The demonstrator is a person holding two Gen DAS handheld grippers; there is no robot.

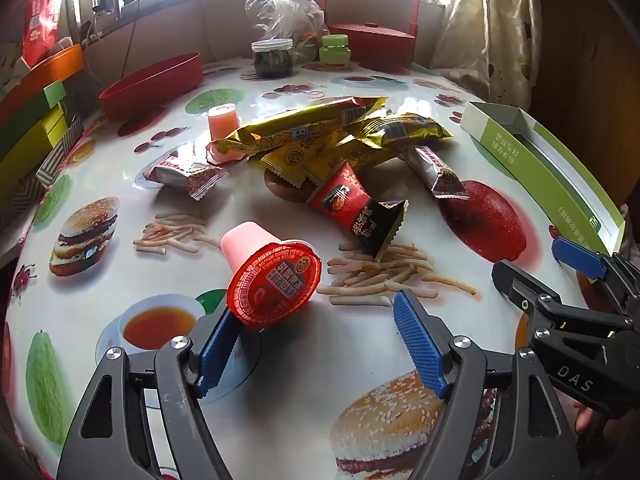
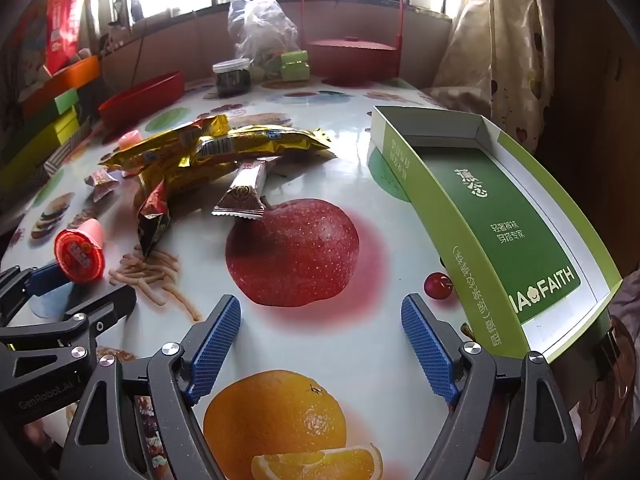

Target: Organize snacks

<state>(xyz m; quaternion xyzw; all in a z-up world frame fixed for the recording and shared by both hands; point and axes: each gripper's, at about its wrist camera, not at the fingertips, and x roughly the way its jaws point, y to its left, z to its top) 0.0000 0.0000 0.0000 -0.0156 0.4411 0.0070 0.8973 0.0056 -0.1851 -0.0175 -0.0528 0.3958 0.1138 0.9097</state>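
The left gripper [image 1: 316, 336] stands wide, empty, beside a tipped jelly cup [image 1: 266, 272]; the right gripper [image 2: 320, 344] is wide too. Sorting seems barely begun. Next, probably, closing on the cup and carrying it to the green box [image 2: 500, 216].

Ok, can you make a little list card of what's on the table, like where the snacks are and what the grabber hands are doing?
table: fruit-and-burger print tablecloth
snack pile: gold packets, mid-table
jelly cup: on its side, by the left gripper
second jelly cup: behind the pile
green box: open, empty, on the right
left gripper: open, holding nothing
right gripper: open, holding nothing
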